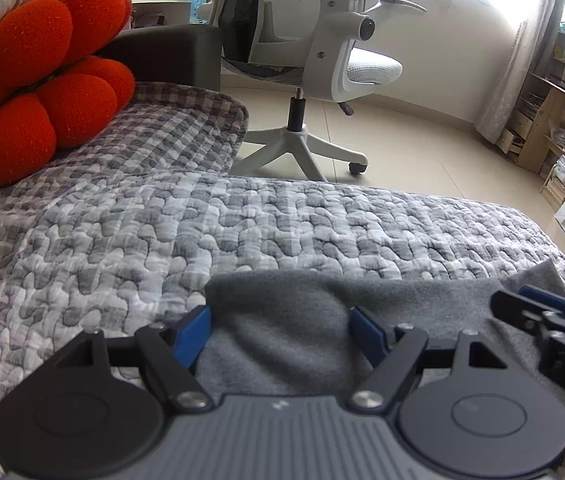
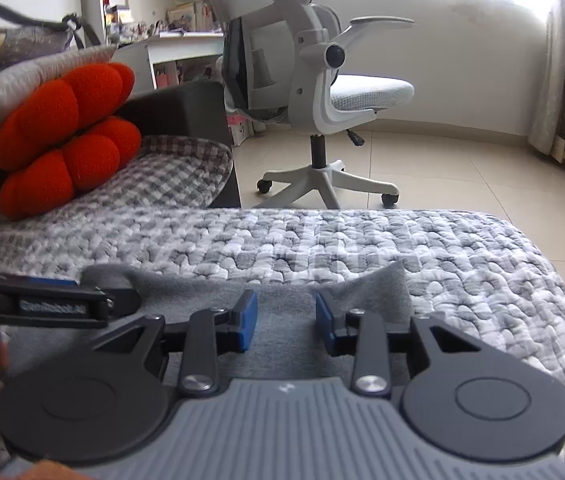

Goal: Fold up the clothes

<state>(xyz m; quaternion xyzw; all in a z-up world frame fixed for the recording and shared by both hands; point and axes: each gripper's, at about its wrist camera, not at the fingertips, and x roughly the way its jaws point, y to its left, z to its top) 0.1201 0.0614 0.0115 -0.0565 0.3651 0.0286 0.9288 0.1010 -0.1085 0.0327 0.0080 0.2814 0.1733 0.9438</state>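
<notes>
Underneath everything lies a quilted cover (image 1: 282,220) in a grey-and-white pebbled check, spread over a bed or sofa whose near corner rounds off toward a pale tiled floor (image 2: 462,168). A grey fleece garment (image 1: 306,328) lies flat on this cover at the near edge, its far hem slightly raised and rumpled.

The left gripper (image 1: 280,336) sits low over the garment with its blue-padded jaws spread wide, fleece bulging between them but not pinched. The right gripper (image 2: 286,320) hovers just beside it, jaws parted to a moderate gap with the cloth lying flat beneath, gripping nothing; each tool shows at the edge of the other's view.

To the left, a red lobed cushion (image 1: 38,80) leans against a pale pillow on a finer-checked part of the cover. Beyond stands a white mesh office chair (image 2: 322,80) on castors, a cluttered white desk (image 2: 186,46) behind it, wooden shelving (image 1: 554,112) and a curtain by the bright window on the right.
</notes>
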